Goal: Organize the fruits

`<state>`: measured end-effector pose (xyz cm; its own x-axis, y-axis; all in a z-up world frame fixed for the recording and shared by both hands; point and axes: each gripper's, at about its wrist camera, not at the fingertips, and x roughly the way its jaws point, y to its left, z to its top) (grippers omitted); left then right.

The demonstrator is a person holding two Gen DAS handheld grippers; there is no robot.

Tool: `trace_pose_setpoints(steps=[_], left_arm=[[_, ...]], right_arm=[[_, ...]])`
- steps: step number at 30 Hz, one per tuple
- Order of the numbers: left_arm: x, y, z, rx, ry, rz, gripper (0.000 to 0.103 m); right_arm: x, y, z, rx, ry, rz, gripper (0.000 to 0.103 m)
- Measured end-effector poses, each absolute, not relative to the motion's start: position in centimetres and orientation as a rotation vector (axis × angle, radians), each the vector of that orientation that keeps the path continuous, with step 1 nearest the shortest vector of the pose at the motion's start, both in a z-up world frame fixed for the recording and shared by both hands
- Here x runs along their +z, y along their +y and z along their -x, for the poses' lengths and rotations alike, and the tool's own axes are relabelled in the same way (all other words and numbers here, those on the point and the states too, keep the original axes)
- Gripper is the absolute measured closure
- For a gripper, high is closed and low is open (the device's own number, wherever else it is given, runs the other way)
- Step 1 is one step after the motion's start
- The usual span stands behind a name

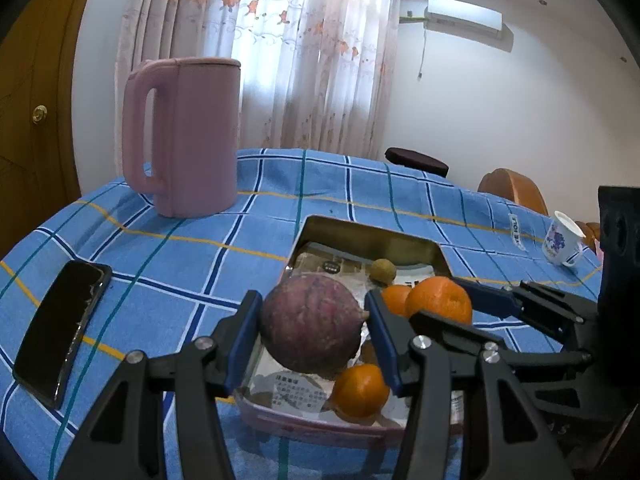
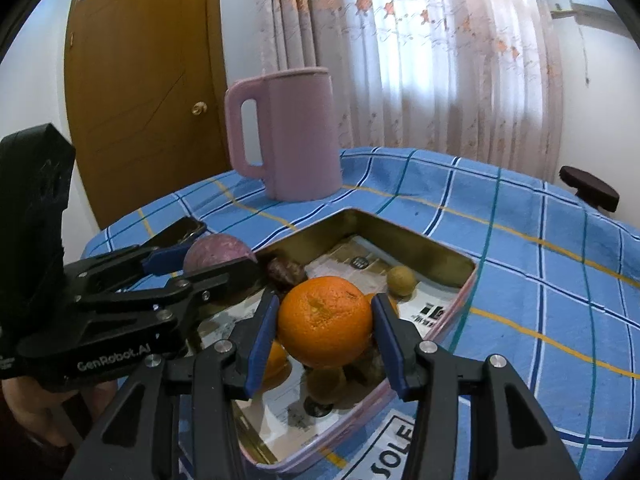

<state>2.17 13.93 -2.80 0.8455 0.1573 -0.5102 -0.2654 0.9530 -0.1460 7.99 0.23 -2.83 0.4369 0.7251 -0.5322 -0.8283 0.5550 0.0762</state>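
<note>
My left gripper is shut on a purple round fruit and holds it above the near left part of a shallow metal tin. My right gripper is shut on an orange and holds it over the tin. In the left wrist view the right gripper and its orange show at the right. In the tin lie an orange, another orange, a small yellow-green fruit and a dark fruit. The left gripper and its purple fruit show in the right wrist view.
A pink kettle stands at the back of the blue checked tablecloth. A black phone lies at the left. A white flowered cup stands at the far right. A dark stool is beyond the table edge.
</note>
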Motion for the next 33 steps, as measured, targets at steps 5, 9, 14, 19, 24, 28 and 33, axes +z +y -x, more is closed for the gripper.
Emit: trace_pose_setpoints(steps=[5,9,14,19,24,28,33], left_arm=[[-2.6,13.9,-1.8,0.232,0.505,0.199,0.046],[-2.0,14.1,-1.2,0.243,0.486,0.201,0.030],[-0.4,13.7,0.5,0.240,0.412,0.202,0.006],[1.1,12.5,1.5,0.207,0.364,0.193,0.002],[1.6,11.6,1.6,0.194,0.364,0.180,0.001],[1.8,10.9,1.8,0.182,0.364,0.176,0.001],[1.9,10.1,1.8,0.171,0.368,0.160,0.001]], right_arm=[[-3.0,0.2,-8.1,0.978,0.567,0.201,0.040],[-2.8,-0.6,-8.3,0.964,0.564,0.167,0.033],[-1.8,-2.5,-7.2,0.911,0.530,0.168,0.033],[-0.7,-5.6,-6.8,0.774,0.495,0.176,0.033],[1.0,-8.5,-6.3,0.699,0.449,0.130,0.031],[2.1,-9.8,-5.2,0.680,0.403,0.113,0.024],[2.8,-10.4,-4.4,0.684,0.383,0.110,0.024]])
